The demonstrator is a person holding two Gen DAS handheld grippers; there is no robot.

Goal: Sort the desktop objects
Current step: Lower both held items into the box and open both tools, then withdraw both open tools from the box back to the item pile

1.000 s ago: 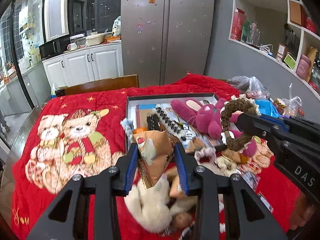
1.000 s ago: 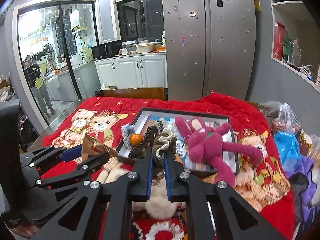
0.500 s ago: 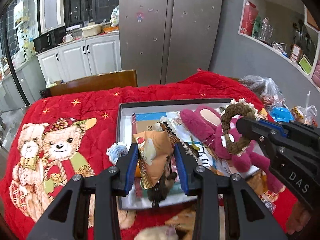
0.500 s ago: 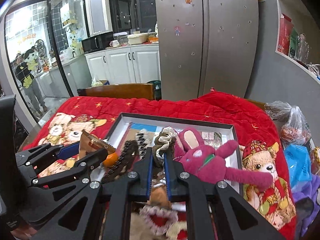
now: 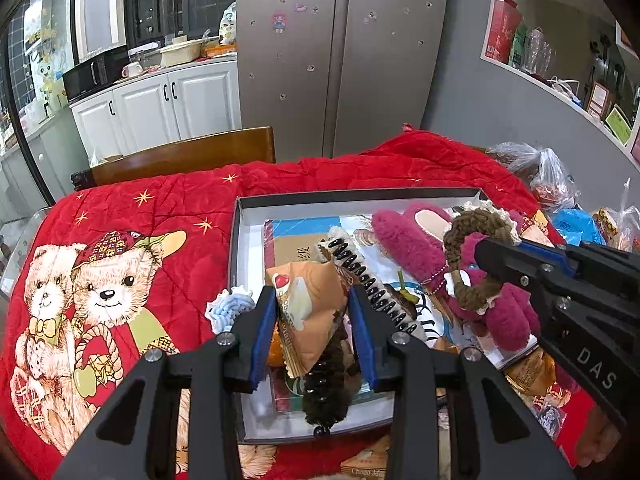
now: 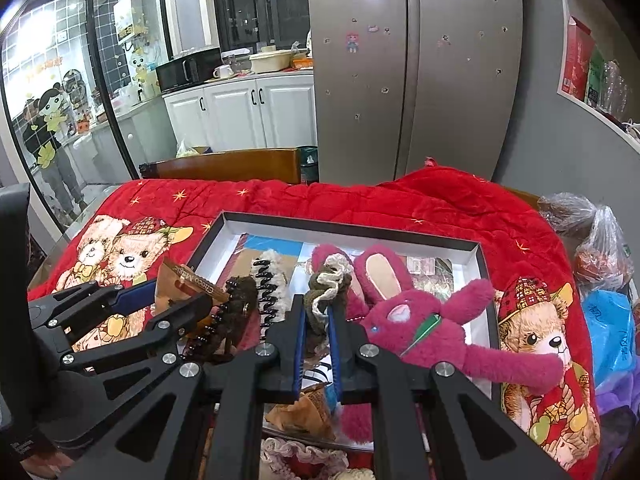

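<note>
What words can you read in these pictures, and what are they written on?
"DAS" – on the right tool.
"Choco Magic" – on the snack packet held by the left tool.
Fridge stickers, shelf boxes, papers in the tray: too small or blurred.

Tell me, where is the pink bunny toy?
The pink bunny toy lies in the tray, on its right side, just right of the right gripper holding the brown braided ring.

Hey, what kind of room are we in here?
Most likely a home kitchen and dining area: a steel double-door fridge, white cabinets with a microwave on the counter, and a wooden chair behind a table under a red teddy-bear quilt.
</note>
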